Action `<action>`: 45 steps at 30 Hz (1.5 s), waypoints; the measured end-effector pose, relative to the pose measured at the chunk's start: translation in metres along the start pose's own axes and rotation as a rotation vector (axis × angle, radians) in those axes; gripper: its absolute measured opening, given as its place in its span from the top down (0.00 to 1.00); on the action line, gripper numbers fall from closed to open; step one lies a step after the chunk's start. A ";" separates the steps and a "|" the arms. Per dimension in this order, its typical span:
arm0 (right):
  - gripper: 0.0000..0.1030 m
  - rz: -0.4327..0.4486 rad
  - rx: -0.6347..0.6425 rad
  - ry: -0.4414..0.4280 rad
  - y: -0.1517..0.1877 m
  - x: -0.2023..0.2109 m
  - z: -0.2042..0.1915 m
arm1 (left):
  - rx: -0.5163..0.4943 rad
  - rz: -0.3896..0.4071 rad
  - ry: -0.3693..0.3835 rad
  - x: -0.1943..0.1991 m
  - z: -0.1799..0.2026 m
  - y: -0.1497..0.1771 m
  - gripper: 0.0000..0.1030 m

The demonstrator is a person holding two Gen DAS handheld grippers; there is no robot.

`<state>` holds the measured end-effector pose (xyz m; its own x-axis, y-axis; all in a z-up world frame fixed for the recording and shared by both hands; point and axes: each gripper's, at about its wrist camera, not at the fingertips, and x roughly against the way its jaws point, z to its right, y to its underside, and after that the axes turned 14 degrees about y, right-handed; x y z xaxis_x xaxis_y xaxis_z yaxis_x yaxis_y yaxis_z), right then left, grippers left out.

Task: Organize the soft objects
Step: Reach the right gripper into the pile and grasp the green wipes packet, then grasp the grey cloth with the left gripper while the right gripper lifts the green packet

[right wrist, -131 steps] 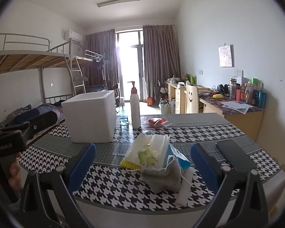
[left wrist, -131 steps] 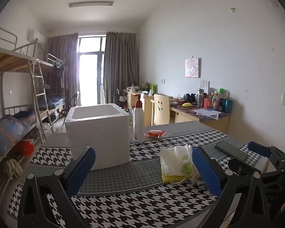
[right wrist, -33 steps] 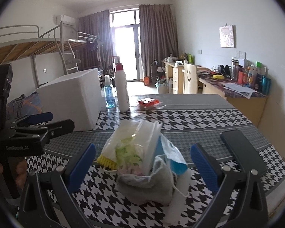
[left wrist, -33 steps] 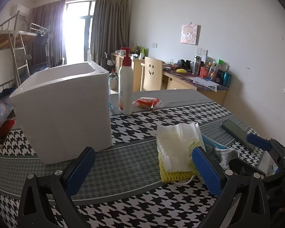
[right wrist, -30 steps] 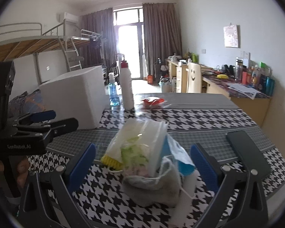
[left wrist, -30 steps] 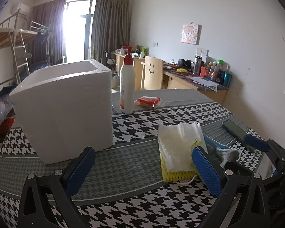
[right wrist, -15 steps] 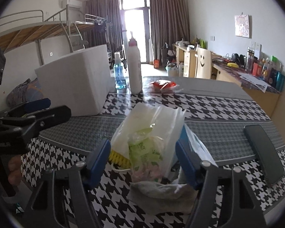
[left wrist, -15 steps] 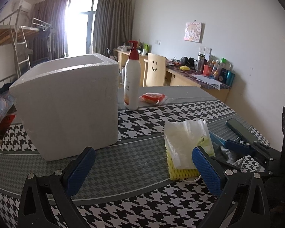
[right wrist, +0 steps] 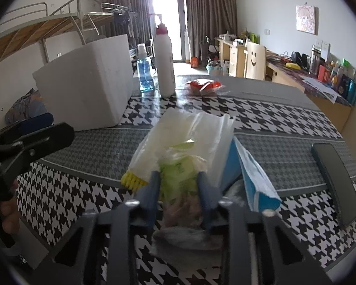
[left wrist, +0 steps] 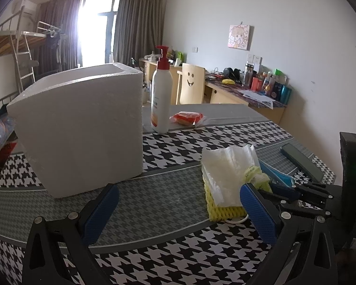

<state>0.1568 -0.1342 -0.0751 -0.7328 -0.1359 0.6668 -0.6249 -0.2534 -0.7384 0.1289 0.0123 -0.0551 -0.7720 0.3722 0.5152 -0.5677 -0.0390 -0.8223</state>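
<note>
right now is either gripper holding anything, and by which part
The right gripper is closing on the green packet atop the pile, its near end between the jaws; a firm hold cannot be told. The left gripper is open and empty.

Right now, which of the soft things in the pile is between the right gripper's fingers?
The green-printed plastic packet: the right gripper is closing on it, while the white bag, yellow foam net and grey cloth lie outside.

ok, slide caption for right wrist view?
Right claw closing on green packet atop pile of soft items.
</note>
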 end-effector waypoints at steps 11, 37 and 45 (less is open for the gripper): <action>0.79 0.077 -0.060 -0.031 -0.008 0.023 0.012 | -0.016 0.002 0.017 0.002 0.010 0.001 0.01; 0.79 0.195 -0.192 0.013 -0.003 0.067 0.063 | -0.157 -0.042 0.189 -0.010 0.077 0.010 0.01; 0.79 0.202 -0.219 0.031 0.005 0.072 0.077 | -0.189 -0.097 0.243 -0.028 0.098 0.017 0.02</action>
<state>0.1216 -0.2190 -0.0234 -0.8539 -0.1328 0.5032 -0.5063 -0.0115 -0.8623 0.1131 -0.0901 -0.0597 -0.6133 0.5772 0.5392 -0.5541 0.1720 -0.8145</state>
